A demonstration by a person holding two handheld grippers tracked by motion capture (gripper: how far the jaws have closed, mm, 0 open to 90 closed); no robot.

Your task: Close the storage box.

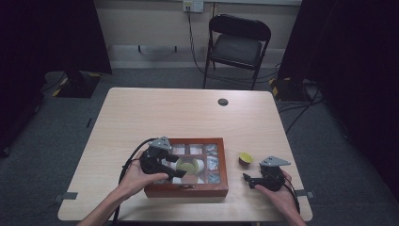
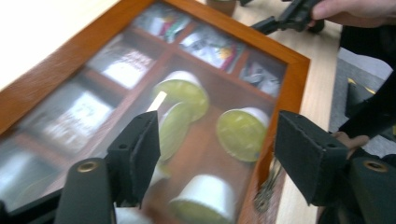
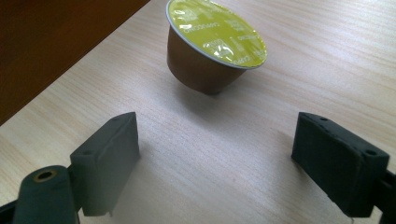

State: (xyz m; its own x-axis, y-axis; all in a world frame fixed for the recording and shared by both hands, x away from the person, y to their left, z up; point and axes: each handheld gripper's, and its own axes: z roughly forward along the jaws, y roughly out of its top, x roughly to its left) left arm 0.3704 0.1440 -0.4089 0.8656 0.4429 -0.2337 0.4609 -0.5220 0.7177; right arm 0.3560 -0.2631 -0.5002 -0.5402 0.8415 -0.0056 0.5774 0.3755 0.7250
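The pale wooden table [image 1: 155, 113] carries a wooden box [image 1: 188, 189] and, beside it, a brown capsule [image 1: 244, 159].

Brown capsule [image 3: 212, 51] with yellow-green foil, reddish-brown wooden box [image 1: 186, 189], seemingly white-sided capsules [image 2: 243, 133] inside.

Black folding chair [image 1: 239, 44] beyond the table [image 1: 155, 113] — dark curtains [image 1: 51, 33] alongside

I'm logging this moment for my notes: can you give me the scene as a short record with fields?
surface: pale wooden table
box: wooden compartment box, foil sachets and white pods with yellow-green lids inside
loose item: brown capsule with yellow lid, upright on the table right of the box
left gripper: over the box, jaws open, nothing between them
right gripper: jaws open, aimed at the capsule, apart from it
background: black folding chair
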